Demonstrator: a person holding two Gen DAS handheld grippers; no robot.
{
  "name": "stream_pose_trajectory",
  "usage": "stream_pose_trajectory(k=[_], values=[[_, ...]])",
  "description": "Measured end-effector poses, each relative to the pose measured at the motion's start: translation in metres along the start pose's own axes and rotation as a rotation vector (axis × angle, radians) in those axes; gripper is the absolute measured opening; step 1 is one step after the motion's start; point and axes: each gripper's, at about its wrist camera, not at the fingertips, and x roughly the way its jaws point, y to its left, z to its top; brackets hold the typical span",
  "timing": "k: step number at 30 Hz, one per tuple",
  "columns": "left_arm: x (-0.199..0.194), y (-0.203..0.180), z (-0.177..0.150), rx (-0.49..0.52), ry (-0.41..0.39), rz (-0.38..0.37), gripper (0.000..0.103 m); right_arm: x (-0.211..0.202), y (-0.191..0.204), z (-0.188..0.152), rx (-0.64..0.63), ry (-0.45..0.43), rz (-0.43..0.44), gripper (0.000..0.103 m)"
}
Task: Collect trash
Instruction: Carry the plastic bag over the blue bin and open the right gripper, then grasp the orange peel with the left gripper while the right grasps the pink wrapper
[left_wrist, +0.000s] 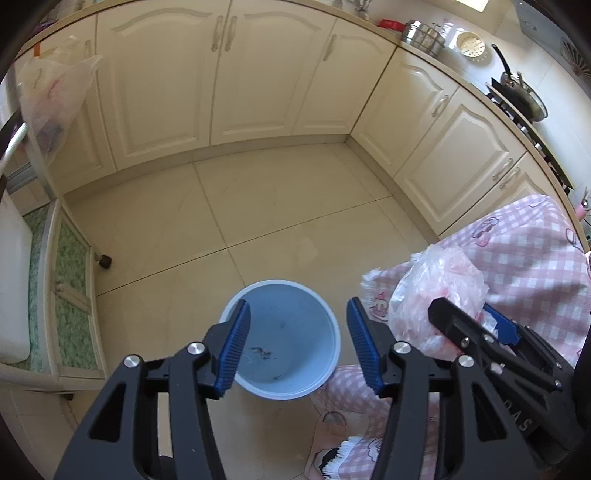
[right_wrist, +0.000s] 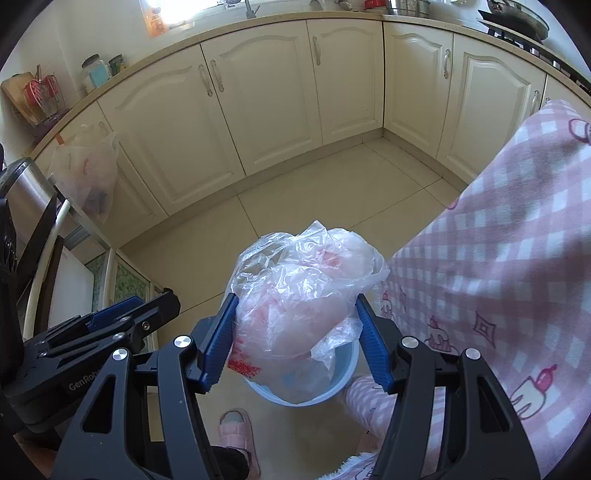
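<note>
A round light-blue bin (left_wrist: 284, 343) stands on the tiled floor, nearly empty, with a few dark scraps at its bottom. My left gripper (left_wrist: 298, 345) is open and empty, hovering above the bin. My right gripper (right_wrist: 295, 336) is shut on a crumpled clear plastic bag (right_wrist: 299, 295) with pink and red print, held above the bin (right_wrist: 347, 369). In the left wrist view the bag (left_wrist: 436, 291) and the right gripper (left_wrist: 469, 325) are to the right of the bin.
Cream cabinets (left_wrist: 229, 81) line the back and right. A pink checked cloth (right_wrist: 498, 266) hangs at the right. A plastic bag (left_wrist: 48, 99) hangs on a left cabinet. A low glass-door cabinet (left_wrist: 70, 295) is at left. A pink slipper (right_wrist: 236, 432) is below.
</note>
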Motion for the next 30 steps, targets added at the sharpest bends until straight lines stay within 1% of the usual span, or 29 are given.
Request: stream_pose_trajectory(k=[2, 5, 7, 9, 12, 15, 18, 20, 23, 26, 29, 30], values=[[-0.003, 0.005, -0.001, -0.011, 0.0, 0.007, 0.055, 0.001, 0.001, 0.002, 0.0, -0.004, 0.005, 0.06], [-0.013, 0.011, 0.002, -0.027, -0.021, 0.014, 0.056, -0.001, 0.002, 0.007, 0.006, -0.021, 0.018, 0.06], [-0.021, 0.014, 0.004, -0.034, -0.043, 0.021, 0.06, -0.003, 0.003, 0.012, 0.016, -0.042, 0.039, 0.062], [-0.031, 0.015, 0.006, -0.039, -0.063, 0.025, 0.062, -0.008, 0.003, 0.016, 0.024, -0.081, 0.059, 0.07], [-0.044, 0.013, 0.009, -0.037, -0.081, 0.021, 0.062, -0.016, 0.003, 0.022, 0.038, -0.104, 0.062, 0.07], [-0.058, 0.007, 0.008, -0.027, -0.098, 0.016, 0.062, -0.033, 0.003, 0.023, 0.034, -0.139, 0.047, 0.071], [-0.075, -0.005, 0.006, -0.012, -0.117, -0.007, 0.062, -0.057, 0.001, 0.021, 0.026, -0.171, 0.014, 0.072], [-0.092, -0.02, 0.004, 0.011, -0.139, -0.032, 0.062, -0.077, -0.001, 0.018, 0.025, -0.199, -0.017, 0.072], [-0.112, -0.043, -0.001, 0.047, -0.168, -0.055, 0.063, -0.112, -0.009, 0.011, 0.035, -0.248, -0.041, 0.072], [-0.141, -0.073, -0.011, 0.094, -0.21, -0.091, 0.063, -0.153, -0.018, 0.001, 0.039, -0.311, -0.075, 0.073], [-0.164, -0.101, -0.022, 0.138, -0.243, -0.125, 0.066, -0.194, -0.032, -0.012, 0.051, -0.371, -0.112, 0.075], [-0.171, -0.112, -0.026, 0.157, -0.253, -0.136, 0.067, -0.208, -0.04, -0.018, 0.058, -0.391, -0.136, 0.076]])
